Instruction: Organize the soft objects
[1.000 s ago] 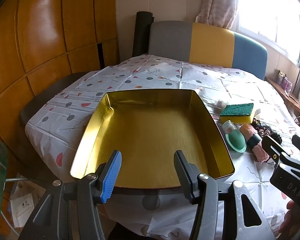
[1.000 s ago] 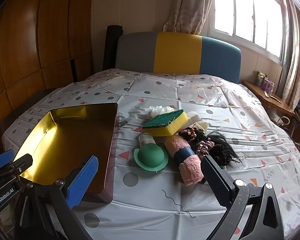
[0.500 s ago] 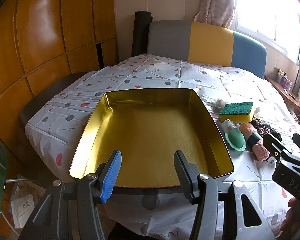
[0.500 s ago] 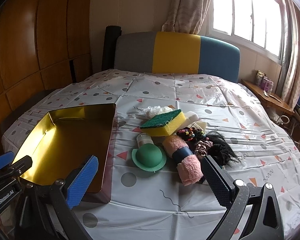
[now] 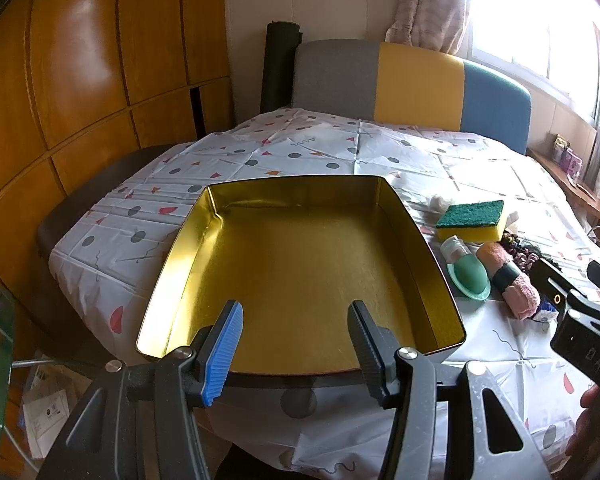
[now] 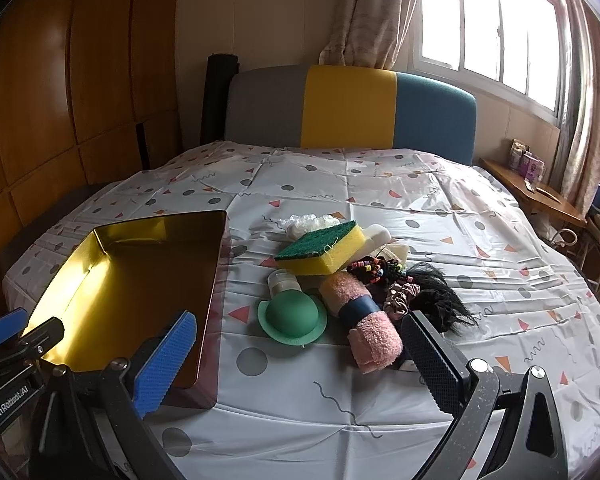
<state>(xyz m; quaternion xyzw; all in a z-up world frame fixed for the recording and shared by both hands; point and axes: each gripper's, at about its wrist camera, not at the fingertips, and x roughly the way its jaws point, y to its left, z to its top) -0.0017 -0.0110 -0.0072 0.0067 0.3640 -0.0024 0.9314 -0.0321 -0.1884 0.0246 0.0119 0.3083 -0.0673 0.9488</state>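
Observation:
An empty gold tin tray (image 5: 300, 264) (image 6: 132, 288) lies on the spotted cloth, right in front of my left gripper (image 5: 296, 344), which hangs open over the near rim with nothing between its fingers. To the tray's right lies a pile: a yellow sponge with a green pad (image 6: 320, 250) (image 5: 472, 220), a green silicone dome (image 6: 293, 314) (image 5: 470, 278), a pink rolled towel with a blue band (image 6: 360, 316) (image 5: 508, 276), beaded hair ties (image 6: 380, 272), a scrunchie (image 6: 400, 296) and a black hair tuft (image 6: 440, 300). My right gripper (image 6: 300, 360) is open, just short of the pile.
The cloth-covered table (image 6: 380, 184) drops off at its near edge. A grey, yellow and blue padded backrest (image 6: 348, 108) stands behind it, with wood panelling (image 5: 80, 80) to the left. A wooden shelf (image 6: 536, 192) with small boxes runs under the window on the right.

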